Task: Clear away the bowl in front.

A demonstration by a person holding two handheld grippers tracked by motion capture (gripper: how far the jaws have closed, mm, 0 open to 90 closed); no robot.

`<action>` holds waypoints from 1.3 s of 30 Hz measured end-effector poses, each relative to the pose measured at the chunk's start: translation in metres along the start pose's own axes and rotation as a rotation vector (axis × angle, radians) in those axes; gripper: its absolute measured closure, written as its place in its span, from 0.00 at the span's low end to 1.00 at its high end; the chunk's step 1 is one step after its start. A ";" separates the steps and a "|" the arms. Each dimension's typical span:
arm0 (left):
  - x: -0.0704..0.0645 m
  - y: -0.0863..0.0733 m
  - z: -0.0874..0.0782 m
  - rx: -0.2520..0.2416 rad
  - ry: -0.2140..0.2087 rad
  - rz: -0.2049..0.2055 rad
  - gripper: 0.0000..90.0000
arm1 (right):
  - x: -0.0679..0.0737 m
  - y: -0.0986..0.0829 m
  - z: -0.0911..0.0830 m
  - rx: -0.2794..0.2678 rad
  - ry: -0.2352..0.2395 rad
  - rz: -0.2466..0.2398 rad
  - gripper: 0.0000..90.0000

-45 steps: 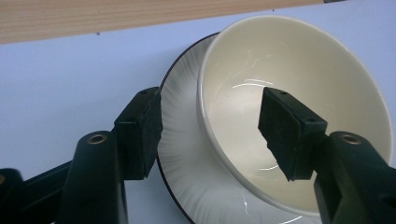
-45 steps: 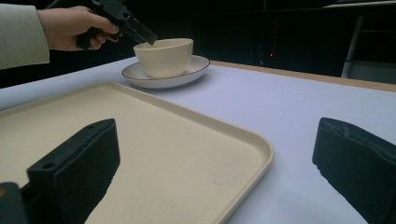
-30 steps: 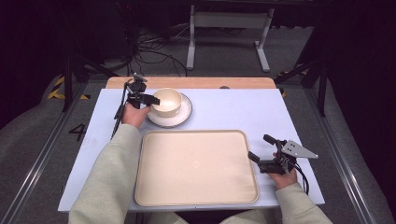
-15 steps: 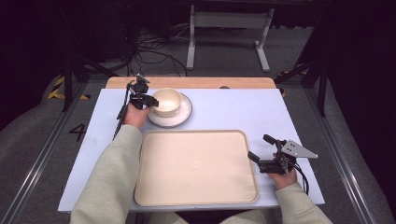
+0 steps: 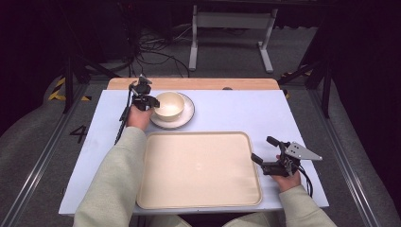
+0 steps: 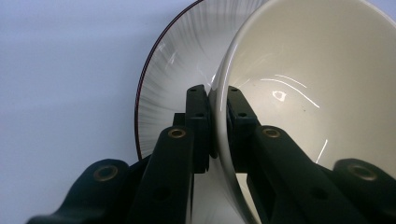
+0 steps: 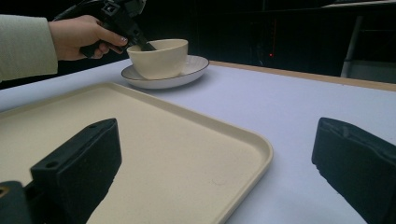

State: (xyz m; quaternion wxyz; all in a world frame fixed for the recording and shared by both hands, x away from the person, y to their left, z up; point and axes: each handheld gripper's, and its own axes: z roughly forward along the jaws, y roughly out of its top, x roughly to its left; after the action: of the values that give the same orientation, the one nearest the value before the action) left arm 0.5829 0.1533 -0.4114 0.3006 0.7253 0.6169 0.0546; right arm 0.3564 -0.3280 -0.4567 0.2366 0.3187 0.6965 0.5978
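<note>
I have the left gripper (image 5: 150, 100) clamped on the near-left rim of the cream bowl (image 5: 169, 105): in the left gripper view its 2 jaws pinch the bowl's wall, 1 outside and 1 inside, with no gap to spare. The bowl sits on a white plate (image 5: 185, 119) with a dark rim line, at the far left part of the pale blue table (image 5: 236, 109), just beyond the far left corner of the beige tray (image 5: 198, 170). In the right gripper view the bowl looks slightly tilted on the plate, though I cannot tell if it has left the plate's surface. My right gripper (image 5: 265, 151) rests at the tray's right edge with its 2 jaws spread wide and nothing between them; one jaw sits over the tray's rim, the other over bare table.
</note>
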 end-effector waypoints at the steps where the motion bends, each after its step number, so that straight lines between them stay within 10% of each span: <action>1: 0.000 0.000 0.000 0.000 0.000 0.000 0.92 | 0.000 0.000 0.000 0.000 0.000 0.000 0.02; 39: -0.035 0.003 -0.062 -0.045 -0.005 0.188 0.91 | 0.000 0.000 0.000 0.005 0.001 -0.003 0.02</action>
State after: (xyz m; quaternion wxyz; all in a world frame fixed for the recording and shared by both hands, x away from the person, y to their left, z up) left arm 0.5494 0.1432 -0.3492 0.3120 0.7731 0.5441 0.0944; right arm 0.3568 -0.3276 -0.4565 0.2364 0.3182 0.6986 0.5957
